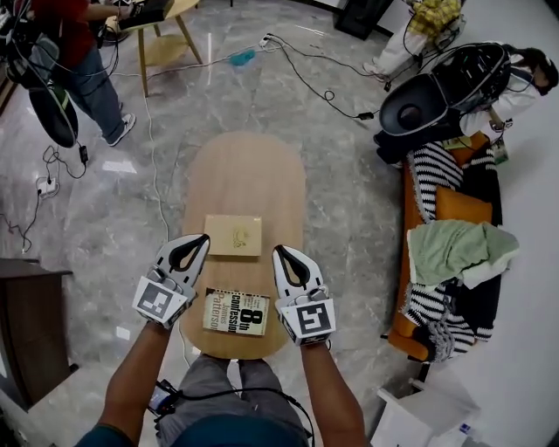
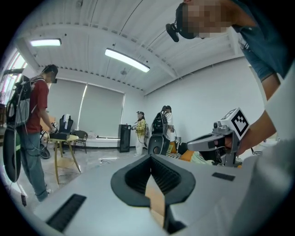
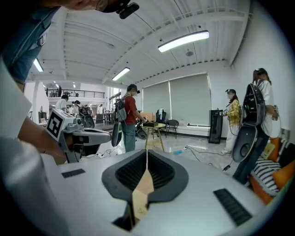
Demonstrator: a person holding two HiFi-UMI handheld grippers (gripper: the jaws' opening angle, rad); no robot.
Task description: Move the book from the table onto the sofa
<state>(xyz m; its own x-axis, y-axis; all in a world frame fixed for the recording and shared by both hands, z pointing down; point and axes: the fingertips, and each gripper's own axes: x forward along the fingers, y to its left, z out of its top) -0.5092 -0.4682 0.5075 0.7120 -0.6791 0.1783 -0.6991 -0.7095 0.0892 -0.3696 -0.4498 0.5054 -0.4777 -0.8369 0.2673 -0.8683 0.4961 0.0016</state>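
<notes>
Two books lie on the oval wooden table (image 1: 244, 170). A black-and-white paperback (image 1: 236, 312) rests at the near end, between my two hands. A plain tan book (image 1: 233, 235) lies just beyond it. My left gripper (image 1: 194, 247) hovers over the table's left side, beside the tan book, shut and holding nothing. To the right of that book my right gripper (image 1: 286, 259) is also shut and empty. In the left gripper view the left gripper (image 2: 151, 159) has its jaws pressed together; in the right gripper view the right gripper (image 3: 146, 159) shows the same. The orange sofa (image 1: 454, 205) stands at the right.
Striped cushions and a green cloth (image 1: 454, 249) cover much of the sofa. A person with a black backpack (image 1: 450, 87) crouches at its far end. Another person (image 1: 83, 61) stands at the far left by a small wooden table (image 1: 162, 22). Cables cross the marble floor. A dark cabinet (image 1: 31, 323) is near left.
</notes>
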